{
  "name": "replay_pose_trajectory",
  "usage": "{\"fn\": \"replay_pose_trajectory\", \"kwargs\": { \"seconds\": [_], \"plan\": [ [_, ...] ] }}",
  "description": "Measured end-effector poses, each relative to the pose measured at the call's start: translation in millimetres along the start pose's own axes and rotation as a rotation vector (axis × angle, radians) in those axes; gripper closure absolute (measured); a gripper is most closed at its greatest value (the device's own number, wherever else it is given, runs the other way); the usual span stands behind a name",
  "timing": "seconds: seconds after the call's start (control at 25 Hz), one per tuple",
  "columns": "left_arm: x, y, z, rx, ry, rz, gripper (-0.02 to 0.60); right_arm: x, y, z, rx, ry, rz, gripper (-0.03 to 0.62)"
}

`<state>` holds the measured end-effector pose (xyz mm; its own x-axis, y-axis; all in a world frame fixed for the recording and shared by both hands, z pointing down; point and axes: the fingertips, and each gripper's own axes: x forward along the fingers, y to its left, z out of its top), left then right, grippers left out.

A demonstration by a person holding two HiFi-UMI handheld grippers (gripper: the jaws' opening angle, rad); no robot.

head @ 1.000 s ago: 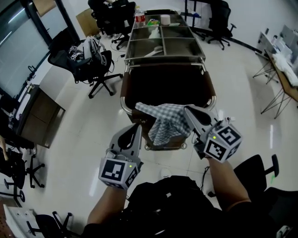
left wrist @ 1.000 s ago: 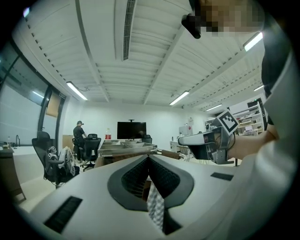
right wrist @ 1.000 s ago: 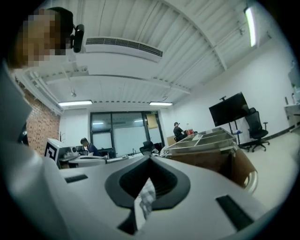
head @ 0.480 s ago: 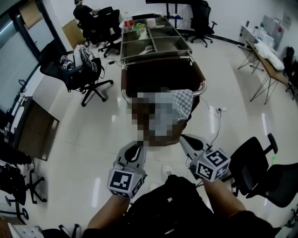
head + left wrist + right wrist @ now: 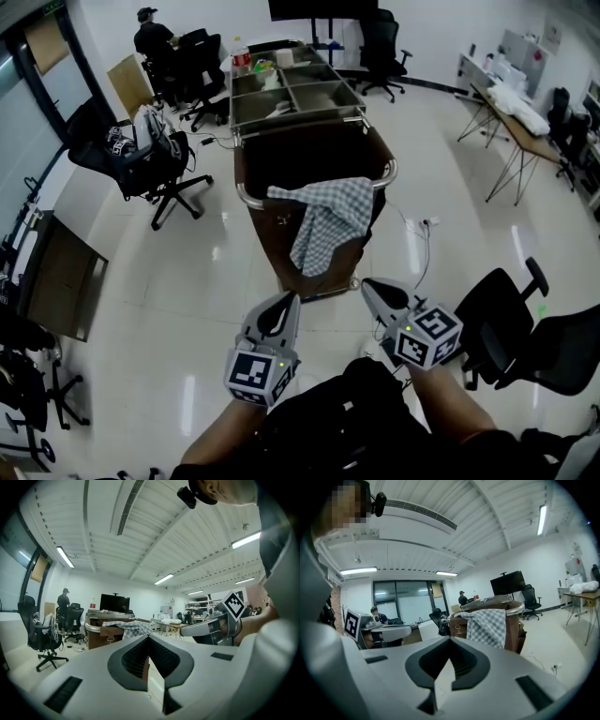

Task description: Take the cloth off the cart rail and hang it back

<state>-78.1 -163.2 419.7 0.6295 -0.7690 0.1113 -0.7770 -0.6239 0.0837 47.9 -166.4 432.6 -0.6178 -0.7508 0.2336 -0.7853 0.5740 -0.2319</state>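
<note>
Grey-and-white checked cloth [image 5: 323,220] draped over curved chrome rail [image 5: 246,199] at near end of brown cart [image 5: 272,246]. Crumpled; one fold hangs down the cart's front.

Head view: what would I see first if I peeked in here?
The checked cloth stands out, draped over the near rail of the brown cart in the middle. Below it, the left gripper and right gripper point toward it, fingers shut and empty, short of the cart.
</note>
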Motion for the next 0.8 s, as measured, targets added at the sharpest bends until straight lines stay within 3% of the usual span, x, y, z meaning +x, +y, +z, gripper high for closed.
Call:
{"fn": "replay_pose_trajectory", "kwargs": {
  "seconds": [0.8],
  "plan": [
    [9, 6, 0, 0.02, -0.02, 0.013, 0.581, 11, 3, 8, -0.034, 0.014, 0.048, 0.586]
  ]
}}
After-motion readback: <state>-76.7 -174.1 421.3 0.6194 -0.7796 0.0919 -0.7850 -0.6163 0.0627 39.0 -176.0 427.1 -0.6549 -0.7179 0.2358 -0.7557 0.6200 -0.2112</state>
